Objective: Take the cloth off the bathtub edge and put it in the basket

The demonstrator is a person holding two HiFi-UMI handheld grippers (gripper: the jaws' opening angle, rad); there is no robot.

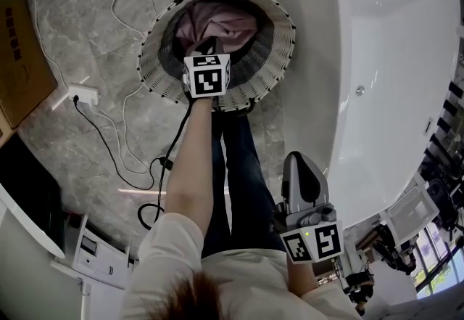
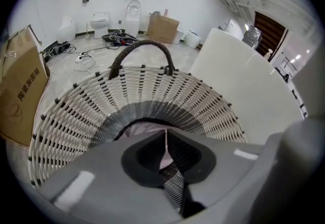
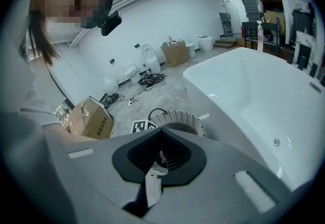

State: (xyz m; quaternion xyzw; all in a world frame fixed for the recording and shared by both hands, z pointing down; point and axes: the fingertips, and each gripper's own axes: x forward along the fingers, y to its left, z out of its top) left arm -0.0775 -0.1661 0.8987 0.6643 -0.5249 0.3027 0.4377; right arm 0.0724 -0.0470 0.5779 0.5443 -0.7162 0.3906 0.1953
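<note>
The white bathtub (image 1: 377, 57) is seen on the right. Just beside it, on the marble floor (image 1: 87, 28), the woven basket (image 1: 156, 68) is set, and the pink cloth (image 1: 225, 21) is bunched inside it. The left gripper (image 1: 209, 45) is held over the basket's mouth, jaws closed together. The right gripper (image 1: 299, 160) is held near the tub's rim, jaws likewise pressed together, with nothing between them.

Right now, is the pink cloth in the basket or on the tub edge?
In the basket: the head view shows the pink cloth lying inside it, and the visible bathtub edge is bare.
</note>
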